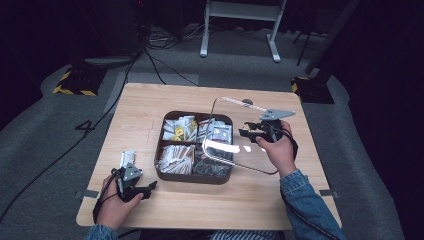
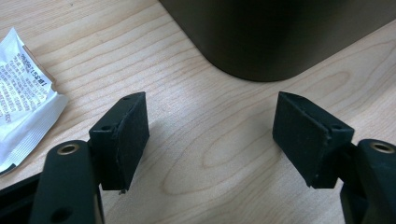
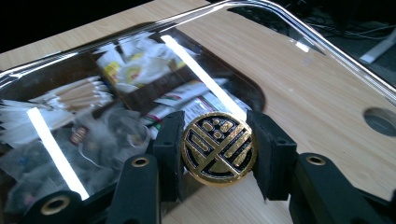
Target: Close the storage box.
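Note:
A dark compartment box (image 1: 192,178) of sachets and packets sits mid-table. Its clear lid (image 1: 235,165) is lifted and tilted over the box's right side. In the right gripper view, my right gripper (image 3: 218,154) is shut on the lid's round black-and-gold knob (image 3: 218,148), and the box contents show through the clear lid (image 3: 289,60). From above, the right gripper (image 1: 248,131) is at the box's right edge. My left gripper (image 1: 150,187) rests low on the table left of the box, open and holding nothing (image 2: 210,135). The box's dark corner (image 2: 280,32) lies just ahead of it.
A white printed sachet (image 1: 128,157) lies on the table by the left gripper, also seen at the left of that gripper's view as the sachet (image 2: 23,102). A round hole (image 1: 247,101) is in the tabletop behind the box. Cables and a stand are on the floor beyond.

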`<state>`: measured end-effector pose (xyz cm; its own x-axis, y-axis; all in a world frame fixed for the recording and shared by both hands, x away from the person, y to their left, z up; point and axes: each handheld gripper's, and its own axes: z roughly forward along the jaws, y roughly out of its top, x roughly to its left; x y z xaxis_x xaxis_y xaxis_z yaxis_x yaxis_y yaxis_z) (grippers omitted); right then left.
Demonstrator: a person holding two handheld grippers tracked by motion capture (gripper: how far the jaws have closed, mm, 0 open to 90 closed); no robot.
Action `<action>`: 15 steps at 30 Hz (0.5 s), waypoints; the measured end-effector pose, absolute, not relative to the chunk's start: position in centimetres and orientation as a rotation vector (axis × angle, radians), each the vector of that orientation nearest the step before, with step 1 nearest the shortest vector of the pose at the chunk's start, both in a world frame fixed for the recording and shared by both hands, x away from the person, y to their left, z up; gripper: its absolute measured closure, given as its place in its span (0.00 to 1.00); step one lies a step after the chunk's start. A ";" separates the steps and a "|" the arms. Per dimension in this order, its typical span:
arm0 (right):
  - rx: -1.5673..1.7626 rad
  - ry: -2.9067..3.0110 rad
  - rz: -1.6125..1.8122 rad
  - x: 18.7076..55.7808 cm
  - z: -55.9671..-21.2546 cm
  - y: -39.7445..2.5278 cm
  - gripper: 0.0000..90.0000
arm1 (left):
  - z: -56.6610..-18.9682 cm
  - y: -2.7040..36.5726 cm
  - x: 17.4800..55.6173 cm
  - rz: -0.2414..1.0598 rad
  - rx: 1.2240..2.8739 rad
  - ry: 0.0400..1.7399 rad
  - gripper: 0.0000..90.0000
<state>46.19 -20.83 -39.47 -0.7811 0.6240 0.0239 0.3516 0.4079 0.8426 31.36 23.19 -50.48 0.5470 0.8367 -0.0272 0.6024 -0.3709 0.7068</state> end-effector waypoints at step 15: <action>0.741 2.477 1.337 45.9 -38.2 -13.8 0.66 | -50.5 23.2 31.4 0.444 2.105 1.155 0.30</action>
<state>45.90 -13.83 -38.19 -0.8459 0.5322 0.0362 0.3223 0.4558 0.8297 31.36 23.20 -50.48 0.5468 0.8368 -0.0279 0.6026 -0.3702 0.7070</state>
